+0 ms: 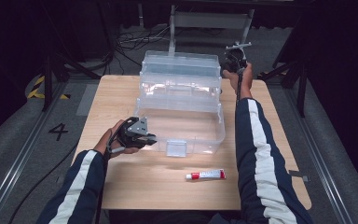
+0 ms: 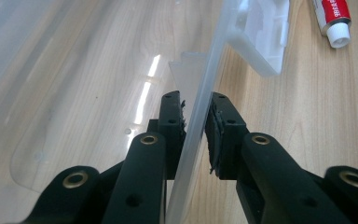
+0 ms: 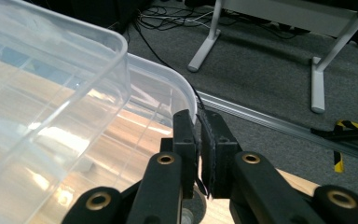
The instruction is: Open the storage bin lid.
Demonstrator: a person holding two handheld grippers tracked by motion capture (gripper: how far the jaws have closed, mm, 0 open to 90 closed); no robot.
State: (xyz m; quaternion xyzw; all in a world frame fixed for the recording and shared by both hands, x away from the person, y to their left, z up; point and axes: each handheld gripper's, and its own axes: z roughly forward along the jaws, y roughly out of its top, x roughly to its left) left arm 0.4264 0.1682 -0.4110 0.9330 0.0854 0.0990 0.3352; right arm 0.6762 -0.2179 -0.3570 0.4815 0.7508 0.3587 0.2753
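clear storage box (image 1: 182, 100) sits mid-worktop (image 1: 121, 186), tiers spread open. left tool (image 2: 196, 126) clamps its near wall; right tool (image 3: 198, 135) pinches far right rim. advise steady base, slow even pull.

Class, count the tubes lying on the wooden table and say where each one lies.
1. The red-and-white tube lies flat on the table, apart from the clear plastic box and nearer the person. The box looks empty, though glare could hide something.
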